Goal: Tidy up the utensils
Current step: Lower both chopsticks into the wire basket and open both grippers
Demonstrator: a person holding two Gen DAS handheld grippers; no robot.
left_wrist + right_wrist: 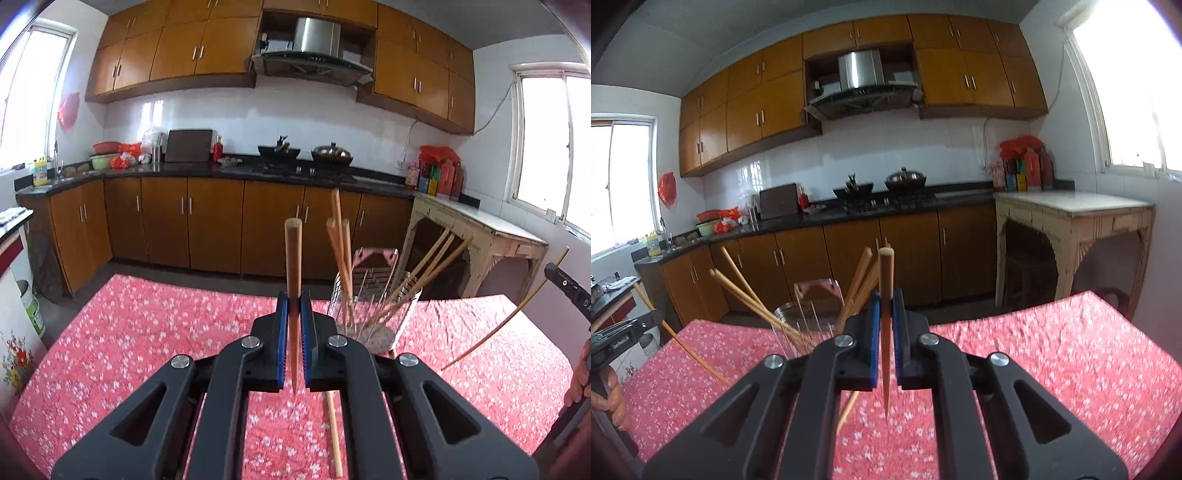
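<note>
The left gripper (pixel 294 314) with blue pads is squeezed tight on one long brown wooden chopstick (pixel 293 266). The stick stands almost straight up between the pads, thick end on top. Just to the right of this gripper, and a little ahead, stands the see-through holder cup (pixel 373 314) on the pink flowery tablecloth (pixel 147 332). More wooden sticks (pixel 341 251) lean in the cup, fanning out to both sides. Below the gripper, one loose wooden chopstick (pixel 334 435) lies flat on the cloth.

The right gripper (pixel 885 317) is also pinched shut on its own brown chopstick (pixel 886 280), standing upright. The cup (pixel 798 321) sits to its left, close by.

Here is what could go wrong. The cup is already crowded with leaning sticks. If a new stick bumps them on the way in, the light cup could tip over. A stick could also slip and drop, since it is thin and smooth. The two grippers are near each other and might bump.
</note>
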